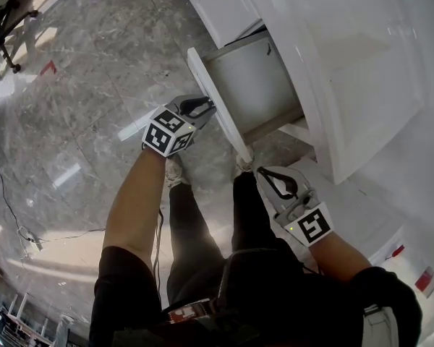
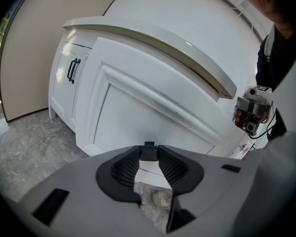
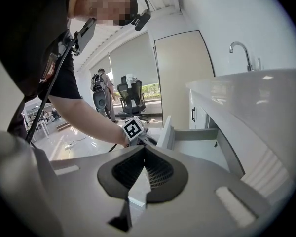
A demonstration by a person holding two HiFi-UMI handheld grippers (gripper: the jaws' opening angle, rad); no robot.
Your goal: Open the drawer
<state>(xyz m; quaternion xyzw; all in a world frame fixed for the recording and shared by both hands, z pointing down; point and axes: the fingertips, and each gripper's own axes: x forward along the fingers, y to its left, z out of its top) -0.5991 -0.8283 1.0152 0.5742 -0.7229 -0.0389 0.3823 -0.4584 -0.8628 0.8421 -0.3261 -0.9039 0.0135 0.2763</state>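
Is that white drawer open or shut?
Open. The drawer juts well out of the white cabinet, its inside exposed; the left gripper is closed on its black handle.

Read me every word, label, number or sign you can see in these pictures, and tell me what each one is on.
No text can be read anywhere.
Marker cube on the left gripper: black-and-white square patterns only, no words.
Marker cube on the right gripper: the same, no words.
Red-and-white tag on the floor: too small to read.
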